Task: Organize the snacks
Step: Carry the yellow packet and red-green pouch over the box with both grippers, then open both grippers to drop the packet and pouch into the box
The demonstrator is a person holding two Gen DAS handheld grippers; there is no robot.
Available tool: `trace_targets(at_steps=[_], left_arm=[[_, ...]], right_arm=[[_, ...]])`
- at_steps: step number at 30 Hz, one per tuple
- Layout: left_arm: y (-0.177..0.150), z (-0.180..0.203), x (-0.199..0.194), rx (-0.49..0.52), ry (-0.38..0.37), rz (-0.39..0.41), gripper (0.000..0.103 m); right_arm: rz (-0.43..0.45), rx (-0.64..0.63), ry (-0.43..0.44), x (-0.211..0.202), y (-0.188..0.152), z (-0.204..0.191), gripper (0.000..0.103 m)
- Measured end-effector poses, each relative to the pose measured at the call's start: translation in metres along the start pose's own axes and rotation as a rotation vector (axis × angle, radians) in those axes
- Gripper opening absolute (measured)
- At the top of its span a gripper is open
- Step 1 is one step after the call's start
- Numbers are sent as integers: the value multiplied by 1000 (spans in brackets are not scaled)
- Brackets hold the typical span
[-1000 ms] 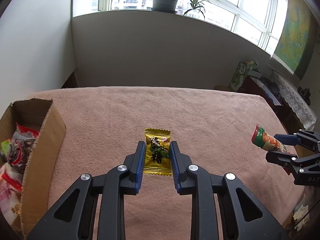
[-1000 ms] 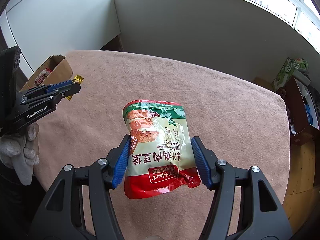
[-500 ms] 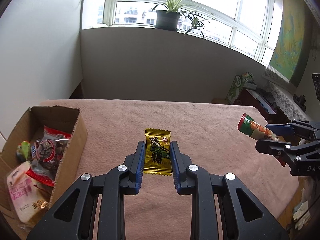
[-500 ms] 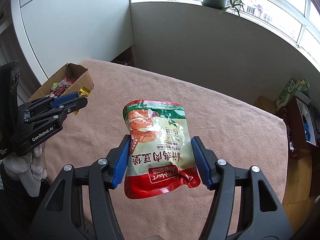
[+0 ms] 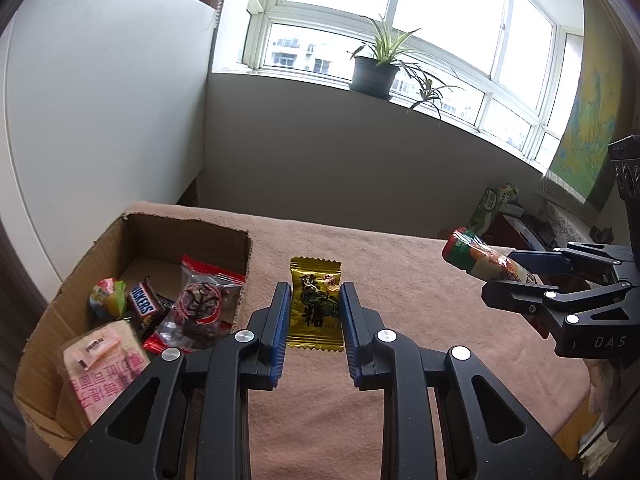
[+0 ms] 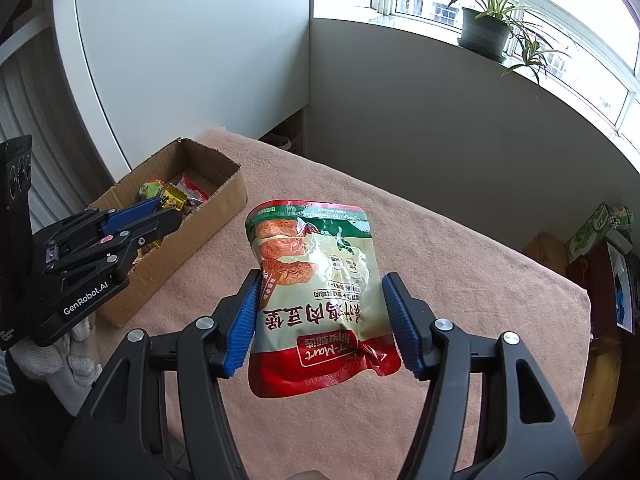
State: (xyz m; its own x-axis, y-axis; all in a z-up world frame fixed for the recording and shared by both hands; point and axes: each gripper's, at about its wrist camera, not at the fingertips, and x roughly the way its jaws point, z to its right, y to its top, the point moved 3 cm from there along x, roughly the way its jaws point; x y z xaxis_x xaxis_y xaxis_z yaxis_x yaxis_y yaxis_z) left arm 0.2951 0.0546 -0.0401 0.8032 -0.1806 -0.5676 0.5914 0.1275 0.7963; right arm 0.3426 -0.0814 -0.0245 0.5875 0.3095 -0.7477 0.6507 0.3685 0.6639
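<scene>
Both carriers have swung across toward the cardboard box point(image 5: 132, 280) since a second ago: the left hand-held gripper point(image 5: 314, 312) pinching the yellow candy point(image 5: 316, 304) now hangs just beside the box's near wall, and the right hand-held gripper point(image 6: 320, 316), clamped on the red-and-green snack pouch point(image 6: 316, 288), trails over the pink-covered bench point(image 6: 460, 280). This looks like the carry-to-box step, so next comes clearing the rim and letting go over the wrappers inside. Box's near corner is cut off, and how full it is stays unclear.
</scene>
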Motion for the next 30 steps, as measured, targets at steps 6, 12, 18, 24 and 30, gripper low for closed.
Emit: trace_targets(at_steps=[6,12,18,24,30], left_arm=[[-2,-40,-12,-50,52,21,23],[-8,-72,-18,-77,118,21,23],[-13,-98,-21,-115,151,16,23],[-20,-110,-21,-123,171,3,23],[-23,-121,-25,-137,201,8,29]], right_arm=[[10,-28,49,25,22,-41,63],[-2,-29,125,58,43,-79,63],[-13,-36,162,82,56,-109,64],[-23,-19,179,98,60,-119,70],[-23,12,203,101,62,-121,76]])
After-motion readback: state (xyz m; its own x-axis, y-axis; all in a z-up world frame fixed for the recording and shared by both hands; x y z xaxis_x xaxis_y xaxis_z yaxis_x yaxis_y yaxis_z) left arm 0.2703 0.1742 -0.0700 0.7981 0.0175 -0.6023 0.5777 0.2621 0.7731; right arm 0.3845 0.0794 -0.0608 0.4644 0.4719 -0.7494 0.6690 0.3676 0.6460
